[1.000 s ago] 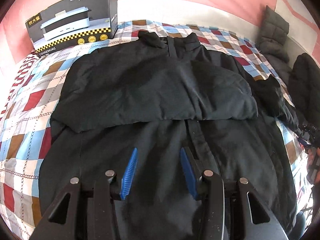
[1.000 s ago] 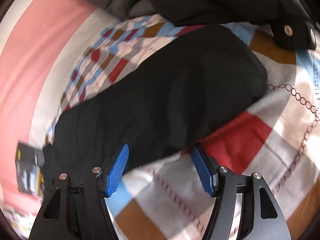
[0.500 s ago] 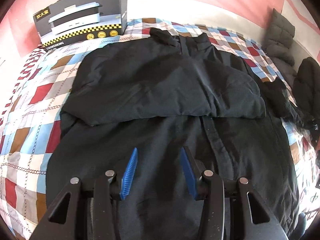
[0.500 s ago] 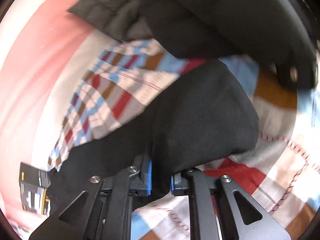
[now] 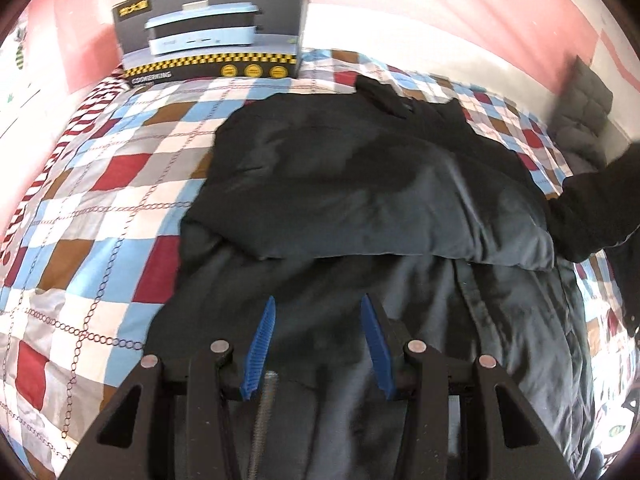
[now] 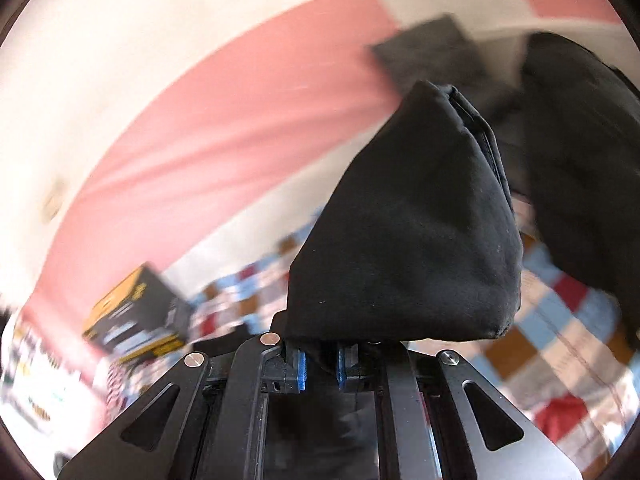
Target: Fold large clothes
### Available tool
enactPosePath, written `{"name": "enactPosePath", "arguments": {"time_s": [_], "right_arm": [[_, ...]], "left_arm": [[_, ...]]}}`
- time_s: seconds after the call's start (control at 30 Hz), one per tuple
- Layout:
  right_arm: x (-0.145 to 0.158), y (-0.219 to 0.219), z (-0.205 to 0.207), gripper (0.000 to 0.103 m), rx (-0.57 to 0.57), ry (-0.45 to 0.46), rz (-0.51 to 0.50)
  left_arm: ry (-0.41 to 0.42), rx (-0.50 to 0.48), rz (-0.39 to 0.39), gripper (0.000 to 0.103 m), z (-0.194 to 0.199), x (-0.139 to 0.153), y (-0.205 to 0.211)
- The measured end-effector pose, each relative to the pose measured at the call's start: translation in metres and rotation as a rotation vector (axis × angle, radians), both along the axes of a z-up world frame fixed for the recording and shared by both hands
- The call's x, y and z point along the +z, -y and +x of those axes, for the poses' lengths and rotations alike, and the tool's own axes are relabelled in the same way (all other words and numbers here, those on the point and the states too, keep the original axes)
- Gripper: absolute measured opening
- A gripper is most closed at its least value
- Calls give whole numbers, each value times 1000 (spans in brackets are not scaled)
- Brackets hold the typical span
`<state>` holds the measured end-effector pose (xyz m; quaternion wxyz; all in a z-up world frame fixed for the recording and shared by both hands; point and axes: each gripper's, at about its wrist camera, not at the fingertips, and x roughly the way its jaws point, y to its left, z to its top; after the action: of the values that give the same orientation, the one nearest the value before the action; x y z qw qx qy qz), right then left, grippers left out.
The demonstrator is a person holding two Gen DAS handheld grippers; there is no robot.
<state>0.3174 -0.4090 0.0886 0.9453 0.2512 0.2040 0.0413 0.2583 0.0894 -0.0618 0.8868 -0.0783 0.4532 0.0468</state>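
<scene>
Sleeve [image 6: 412,216]: lifted off the bed since the earlier frame, now raised, clamped in right tool [image 6: 322,368]. Black coat [image 5: 360,184]: spread over the checked bed [image 5: 100,184], collar toward the far edge. Left tool [image 5: 316,344]: fingers apart above the coat's hem. Appliance box [image 5: 212,28]: far left corner.

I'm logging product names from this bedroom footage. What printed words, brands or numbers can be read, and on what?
"COOKERKING": white letters, blurred, on the lower front of the black-and-yellow cardboard appliance box standing at the head of the bed.
Small white line along the box's top edge: too blurred to read.
Yellow logo panel, top-left corner: unreadable.
Right wrist view: box print smeared, unreadable.
</scene>
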Motion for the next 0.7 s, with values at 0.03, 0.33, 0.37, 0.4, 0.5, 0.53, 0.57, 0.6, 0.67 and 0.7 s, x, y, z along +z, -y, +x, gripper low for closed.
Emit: {"name": "enactPosePath", "arguments": {"time_s": [0.03,0.33,0.37,0.4,0.5,0.53,0.57,0.6,0.67,0.7], "right_arm": [[5,-15,4,10,33,6,-12],[-7,-196,43,10,362,-53,-160],[-17,-215,46,10,397,-74,-175],[-29,-230,51,10,424,-97,-192],[-76,-282,62,10,508,-187,-244],[-93,-297,64,11,531,-218,-266],[-105,-306,65,13,549,-243,-281],[-123,-318,68,15,575,-276,-290],[-147,-328,72,21,618,-332,-292],[-160,-336,74,24,639,-363,-295]], "left_arm": [[0,8,-3,47,-1,-1,-5],[8,76,-21,47,-8,-6,-48],[10,84,-24,47,-9,-6,-53],[12,92,-26,47,-10,-6,-58],[14,110,-31,47,-13,-7,-69],[13,116,-34,47,-13,-7,-72],[13,120,-37,47,-14,-8,-75],[13,124,-39,47,-15,-8,-77],[12,127,-40,47,-16,-10,-80],[11,128,-41,47,-16,-10,-81]]}}
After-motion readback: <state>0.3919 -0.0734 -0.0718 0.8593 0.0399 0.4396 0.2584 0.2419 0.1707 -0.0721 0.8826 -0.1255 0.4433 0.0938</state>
